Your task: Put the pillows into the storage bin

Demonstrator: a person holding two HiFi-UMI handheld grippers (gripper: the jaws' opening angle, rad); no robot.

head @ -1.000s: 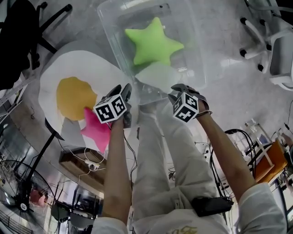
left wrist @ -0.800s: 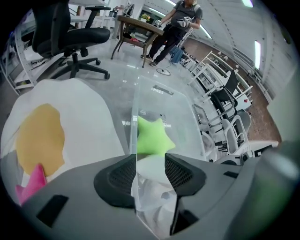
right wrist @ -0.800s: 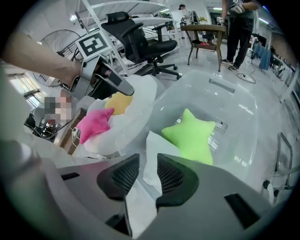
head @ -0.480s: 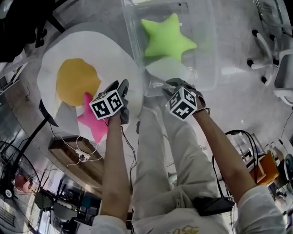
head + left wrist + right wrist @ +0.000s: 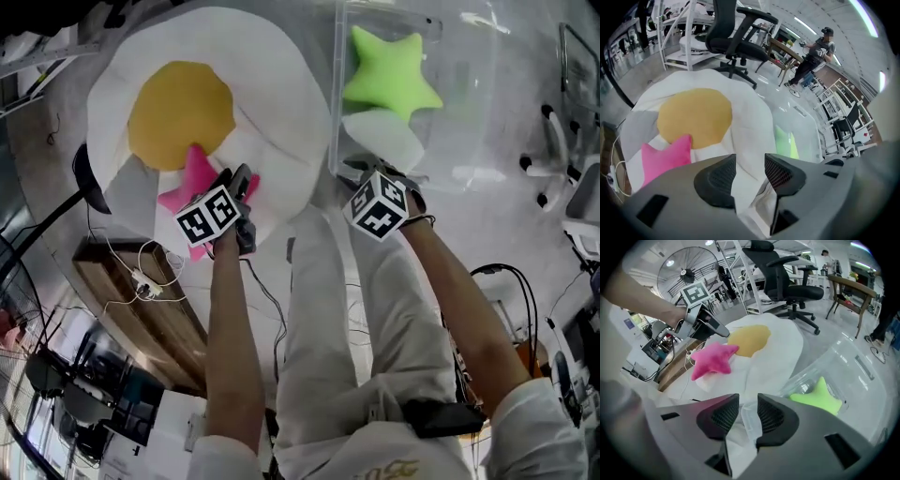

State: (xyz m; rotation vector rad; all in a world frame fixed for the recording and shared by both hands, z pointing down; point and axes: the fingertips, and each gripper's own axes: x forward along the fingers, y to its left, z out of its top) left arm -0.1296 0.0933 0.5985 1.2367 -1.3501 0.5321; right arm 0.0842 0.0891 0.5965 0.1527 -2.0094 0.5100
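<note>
Two grippers are closed on one thing: the left gripper pinches a fold at the white edge of the fried-egg pillow, and the right gripper nips the same white cloth nearer the storage bin. That pillow lies on the floor (yolk up) just beside the clear bin's left wall, with a pink star pillow resting at its near edge, close to the left gripper. A green star pillow already lies inside the bin, by its left wall.
</note>
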